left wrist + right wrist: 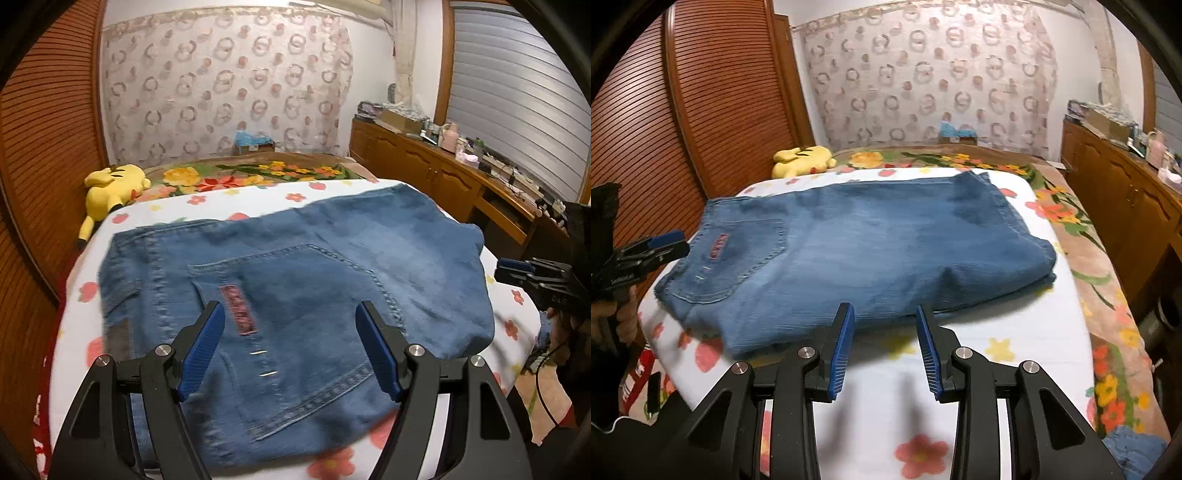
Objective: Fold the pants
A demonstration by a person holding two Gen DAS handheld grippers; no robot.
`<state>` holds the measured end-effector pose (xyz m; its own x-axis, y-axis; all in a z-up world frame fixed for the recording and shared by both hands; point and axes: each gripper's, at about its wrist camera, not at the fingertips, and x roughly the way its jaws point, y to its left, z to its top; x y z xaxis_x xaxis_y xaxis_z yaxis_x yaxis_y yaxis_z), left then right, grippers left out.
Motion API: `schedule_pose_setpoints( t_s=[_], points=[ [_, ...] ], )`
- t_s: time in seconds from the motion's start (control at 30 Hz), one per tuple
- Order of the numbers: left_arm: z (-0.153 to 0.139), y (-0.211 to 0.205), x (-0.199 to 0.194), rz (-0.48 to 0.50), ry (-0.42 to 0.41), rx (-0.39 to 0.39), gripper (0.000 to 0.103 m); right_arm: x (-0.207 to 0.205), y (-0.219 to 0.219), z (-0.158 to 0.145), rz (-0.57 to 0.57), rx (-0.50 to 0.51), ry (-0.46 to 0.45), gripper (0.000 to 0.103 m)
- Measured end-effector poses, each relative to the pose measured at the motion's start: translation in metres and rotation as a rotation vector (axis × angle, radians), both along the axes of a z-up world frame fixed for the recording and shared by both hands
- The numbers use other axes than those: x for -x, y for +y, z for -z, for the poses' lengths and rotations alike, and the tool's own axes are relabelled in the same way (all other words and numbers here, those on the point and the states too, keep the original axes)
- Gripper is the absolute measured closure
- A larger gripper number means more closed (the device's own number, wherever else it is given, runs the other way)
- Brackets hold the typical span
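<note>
Folded jeans (857, 251) on flowered bedsheet (1015, 332) by slatted wardrobe (701, 110); both tools empty, jaws apart

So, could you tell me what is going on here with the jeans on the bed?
A person is folding a pair of blue jeans on a flower-print sheet, with a two-finger gripper in each hand. The jeans lie folded into a compact stack, back pocket facing up. Both grippers are open and hold nothing: the left gripper hangs over the pocket end, and the right gripper sits just off the near edge. A yellow plush toy lies beyond.
</note>
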<state>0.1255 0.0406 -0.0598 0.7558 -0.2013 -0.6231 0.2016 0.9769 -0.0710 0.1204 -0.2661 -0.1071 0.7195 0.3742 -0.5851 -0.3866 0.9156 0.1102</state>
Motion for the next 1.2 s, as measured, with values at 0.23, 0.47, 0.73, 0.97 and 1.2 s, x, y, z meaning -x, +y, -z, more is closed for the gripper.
schedule_pose_setpoints(
  t_s=[0.23, 0.47, 0.73, 0.97, 1.2],
  points=[
    [0.016, -0.017, -0.001, 0.027, 0.041, -0.004, 0.029, -0.009, -0.013, 0.004, 0.057, -0.002, 0.017, 0.067],
    [0.031, -0.023, -0.005, 0.026, 0.086, -0.007, 0.029, -0.02, -0.027, 0.002, 0.125, 0.013, 0.016, 0.067],
    [0.044, -0.025, -0.008, 0.027, 0.111, -0.017, 0.029, -0.048, -0.055, 0.001, 0.182, -0.04, 0.047, 0.056],
    [0.046, -0.026, -0.009, 0.029, 0.111, -0.022, 0.029, -0.075, -0.069, 0.004, 0.245, -0.115, 0.108, 0.056],
    [0.047, -0.027, -0.008, 0.029, 0.111, -0.021, 0.029, -0.091, -0.07, 0.0, 0.266, -0.117, 0.107, 0.056]
  ],
)
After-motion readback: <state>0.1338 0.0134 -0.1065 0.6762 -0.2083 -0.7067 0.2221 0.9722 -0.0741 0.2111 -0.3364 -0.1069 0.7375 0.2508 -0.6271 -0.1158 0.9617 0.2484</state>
